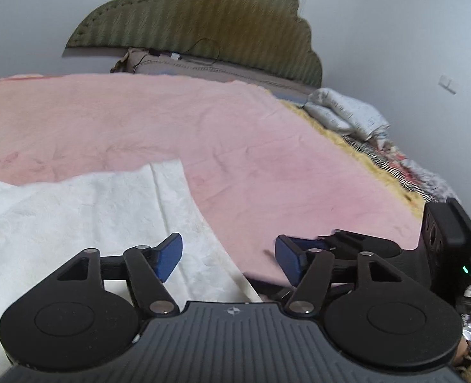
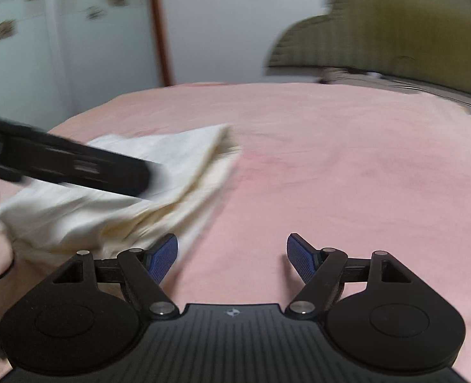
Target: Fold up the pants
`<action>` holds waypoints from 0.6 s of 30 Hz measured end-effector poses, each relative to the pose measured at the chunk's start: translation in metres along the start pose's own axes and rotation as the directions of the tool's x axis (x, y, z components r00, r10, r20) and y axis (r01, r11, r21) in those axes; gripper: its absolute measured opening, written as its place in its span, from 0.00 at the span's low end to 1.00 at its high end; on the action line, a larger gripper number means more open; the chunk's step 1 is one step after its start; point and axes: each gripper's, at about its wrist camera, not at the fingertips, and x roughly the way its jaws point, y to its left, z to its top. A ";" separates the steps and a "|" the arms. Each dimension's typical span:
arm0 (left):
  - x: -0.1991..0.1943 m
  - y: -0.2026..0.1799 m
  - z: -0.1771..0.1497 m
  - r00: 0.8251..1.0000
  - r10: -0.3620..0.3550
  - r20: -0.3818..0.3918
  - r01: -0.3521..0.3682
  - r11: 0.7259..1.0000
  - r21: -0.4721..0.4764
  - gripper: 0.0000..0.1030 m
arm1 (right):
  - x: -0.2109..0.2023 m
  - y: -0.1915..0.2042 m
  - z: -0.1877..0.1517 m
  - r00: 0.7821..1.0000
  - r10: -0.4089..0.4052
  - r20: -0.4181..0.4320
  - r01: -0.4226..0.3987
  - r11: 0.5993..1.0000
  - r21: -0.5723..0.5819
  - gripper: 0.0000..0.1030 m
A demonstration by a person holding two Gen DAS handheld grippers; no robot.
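Seen from the left wrist camera, the left gripper [image 1: 228,257] has its two blue-padded jaws spread apart with nothing pinched between them. It points downward over the near right edge of the white pants [image 1: 85,220]. The cloth runs under its left finger and fills the space ahead and to the left, while its right finger hangs over the bare pink blanket [image 1: 267,146].

Seen from the right wrist camera, the right gripper [image 2: 232,257] also has its jaws spread and empty. The pants [image 2: 159,172] lie ahead and to its left, bunched into a soft folded heap, with a loose edge reaching just beside its left finger. The body of the left gripper [image 2: 66,162] crosses above the heap as a blurred dark bar. Ahead and to the right there is only pink blanket.

The step in hand looks like taking a fresh hold for the next fold. To do it well, each gripper should be lowered onto an edge or corner of the fabric so that all layers sit between the pads before closing. The two holds should be level with each other. The fold should then be carried over smoothly so the stacked layers do not slip or bunch.
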 end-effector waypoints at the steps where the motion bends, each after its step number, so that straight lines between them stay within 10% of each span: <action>1: -0.009 0.008 0.001 1.000 0.013 0.018 -0.013 1.000 -0.001 0.68 | -0.005 -0.001 0.002 1.000 -0.012 0.023 0.011 1.000 0.024 0.73; 10: -0.078 0.102 0.005 0.951 0.306 0.040 -0.298 0.943 -0.146 0.70 | 0.001 0.054 0.009 0.961 0.265 0.080 -0.267 0.964 0.015 0.74; 18: -0.091 0.119 -0.033 0.891 0.449 -0.065 -0.446 0.893 0.055 0.70 | 0.013 0.074 -0.004 0.989 0.140 -0.055 -0.145 0.984 -0.100 0.81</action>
